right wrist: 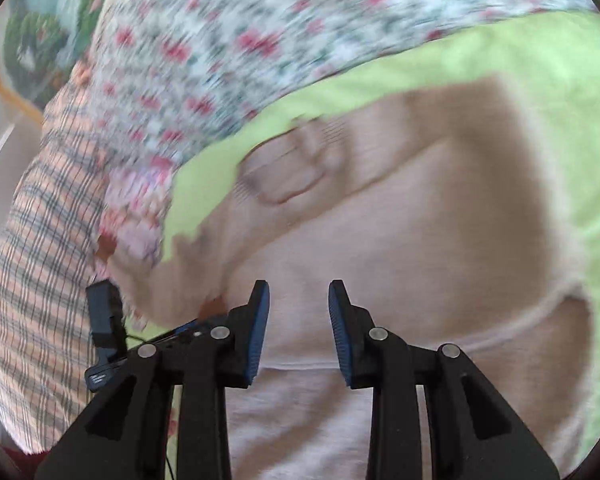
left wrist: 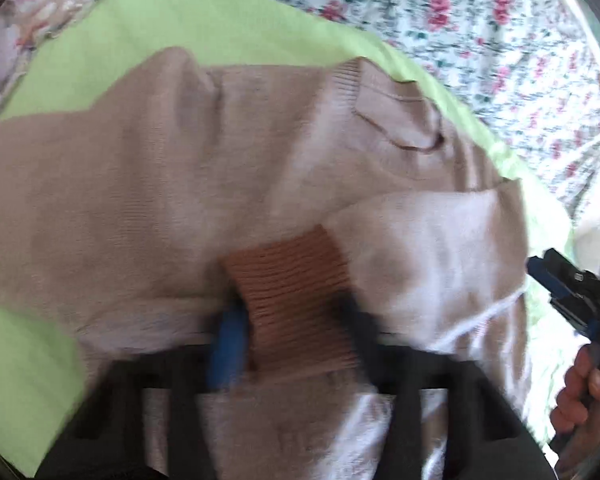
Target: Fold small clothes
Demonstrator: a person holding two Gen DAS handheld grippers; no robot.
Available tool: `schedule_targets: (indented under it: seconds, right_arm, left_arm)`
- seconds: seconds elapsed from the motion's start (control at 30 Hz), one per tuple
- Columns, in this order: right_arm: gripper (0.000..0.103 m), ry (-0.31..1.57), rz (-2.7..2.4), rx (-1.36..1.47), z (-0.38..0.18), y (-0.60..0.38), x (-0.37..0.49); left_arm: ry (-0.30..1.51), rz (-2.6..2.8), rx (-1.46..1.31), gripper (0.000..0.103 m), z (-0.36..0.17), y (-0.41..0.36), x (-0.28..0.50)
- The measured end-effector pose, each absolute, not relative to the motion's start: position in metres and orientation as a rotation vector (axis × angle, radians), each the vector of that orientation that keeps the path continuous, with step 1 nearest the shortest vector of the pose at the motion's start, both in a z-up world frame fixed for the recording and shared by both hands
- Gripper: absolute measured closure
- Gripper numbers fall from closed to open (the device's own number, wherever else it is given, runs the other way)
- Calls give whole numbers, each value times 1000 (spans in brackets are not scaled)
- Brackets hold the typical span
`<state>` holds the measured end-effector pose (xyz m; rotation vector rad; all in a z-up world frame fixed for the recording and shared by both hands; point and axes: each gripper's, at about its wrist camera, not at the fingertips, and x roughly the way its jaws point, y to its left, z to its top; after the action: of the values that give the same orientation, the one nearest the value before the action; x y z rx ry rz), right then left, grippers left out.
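Note:
A beige knit sweater (left wrist: 204, 184) lies spread on a light green cloth (left wrist: 204, 20), neckline (left wrist: 396, 120) toward the far right. One sleeve is folded in across the body, and its darker ribbed cuff (left wrist: 288, 280) sits between the fingers of my left gripper (left wrist: 292, 320), which is shut on it; the picture is blurred there. In the right wrist view my right gripper (right wrist: 299, 292) hangs open just above the sweater's body (right wrist: 380, 232) with nothing between its pads. In the left wrist view the right gripper (left wrist: 568, 292) shows at the right edge, held by a hand (left wrist: 580, 392).
The green cloth (right wrist: 480, 52) lies on a floral bedsheet (left wrist: 480, 28) that runs on beyond it. A checked orange and grey fabric (right wrist: 40, 260) bulges at the left of the right wrist view. A framed picture (right wrist: 32, 40) leans at the far left.

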<state>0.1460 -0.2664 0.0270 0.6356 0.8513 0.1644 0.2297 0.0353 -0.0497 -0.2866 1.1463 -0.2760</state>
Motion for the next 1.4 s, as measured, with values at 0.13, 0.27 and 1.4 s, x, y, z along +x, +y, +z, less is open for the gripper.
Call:
schedule_targets:
  seconds: [0.13,0.27,1.4]
  right_arm:
    - [71,826,62,656,29,-302,135]
    - [71,821,-48,628,26,-333,138]
    - [52,838,-152,562,13,-375,169]
  left_arm:
    - [1044,-250,-231,99,-20,33,220]
    - [1020,-201,-231,100,-17,53,222]
    - [1001,-163,-248,98,-21,67,233]
